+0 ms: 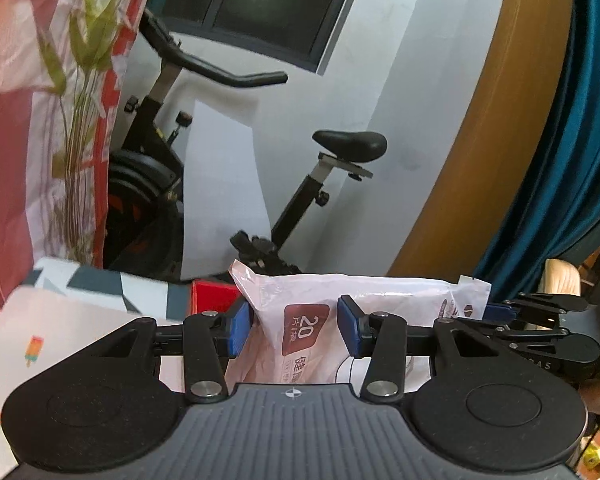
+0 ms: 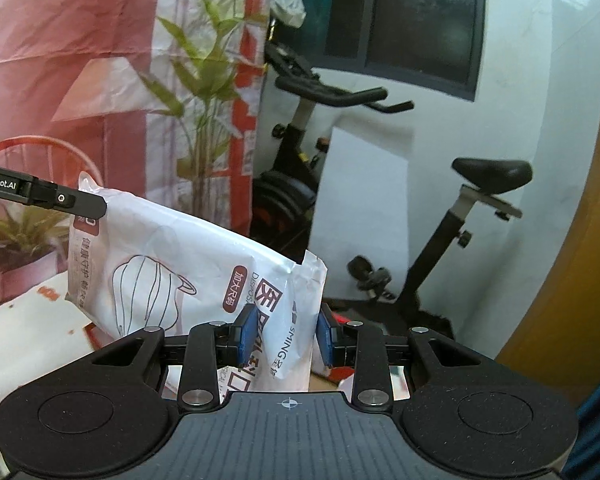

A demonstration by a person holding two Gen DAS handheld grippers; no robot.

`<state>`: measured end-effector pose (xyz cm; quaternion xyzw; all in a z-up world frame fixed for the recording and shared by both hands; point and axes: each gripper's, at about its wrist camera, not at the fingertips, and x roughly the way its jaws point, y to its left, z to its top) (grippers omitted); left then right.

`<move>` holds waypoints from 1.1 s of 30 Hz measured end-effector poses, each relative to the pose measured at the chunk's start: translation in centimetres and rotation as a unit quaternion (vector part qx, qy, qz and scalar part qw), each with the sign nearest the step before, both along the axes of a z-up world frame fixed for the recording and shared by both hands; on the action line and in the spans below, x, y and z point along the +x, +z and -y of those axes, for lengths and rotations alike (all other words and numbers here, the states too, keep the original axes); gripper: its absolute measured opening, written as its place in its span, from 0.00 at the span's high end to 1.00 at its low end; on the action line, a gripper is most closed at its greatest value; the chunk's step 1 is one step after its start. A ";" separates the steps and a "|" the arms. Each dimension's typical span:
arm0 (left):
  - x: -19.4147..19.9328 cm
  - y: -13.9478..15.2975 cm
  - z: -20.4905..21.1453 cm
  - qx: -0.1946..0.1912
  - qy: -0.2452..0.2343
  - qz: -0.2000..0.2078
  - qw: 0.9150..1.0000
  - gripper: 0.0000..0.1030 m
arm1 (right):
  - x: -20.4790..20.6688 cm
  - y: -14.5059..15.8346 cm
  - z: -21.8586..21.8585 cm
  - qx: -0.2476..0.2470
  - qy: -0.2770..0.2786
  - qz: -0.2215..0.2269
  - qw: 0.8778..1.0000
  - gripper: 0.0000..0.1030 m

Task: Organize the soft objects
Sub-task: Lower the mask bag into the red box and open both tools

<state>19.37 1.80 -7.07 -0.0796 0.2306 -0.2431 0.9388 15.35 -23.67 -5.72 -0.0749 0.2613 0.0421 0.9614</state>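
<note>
Two grippers engaged | left gripper [image 1: 294, 328] clamps white crinkled plastic mask pack [image 1: 364, 304] | right gripper [image 2: 286, 336] clamps other end | pack airborne | placement remaining

"20" on mask packet [image 1: 306, 330]

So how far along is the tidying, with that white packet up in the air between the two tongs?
Done: I can't tell; no sorted pile shows in either view. In hand: the white packet is lifted off the table, one end in the left tongs, the other in the right tongs. Left: setting it down somewhere; no bin or spot for it is visible, only an exercise bike behind.
</note>
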 end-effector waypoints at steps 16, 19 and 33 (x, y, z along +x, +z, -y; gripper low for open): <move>4.6 -5.4 3.0 0.061 -0.012 -0.068 0.996 0.54 | 1.4 -7.7 2.5 0.031 -0.026 -0.083 0.996 0.72; 5.3 -6.2 2.7 0.066 -0.009 -0.083 0.994 0.56 | 2.2 -8.6 2.5 0.042 -0.030 -0.100 0.994 0.72; 7.1 -9.2 3.8 0.120 -0.013 -0.131 0.984 0.56 | 4.2 -11.5 3.3 0.073 -0.045 -0.163 0.983 0.78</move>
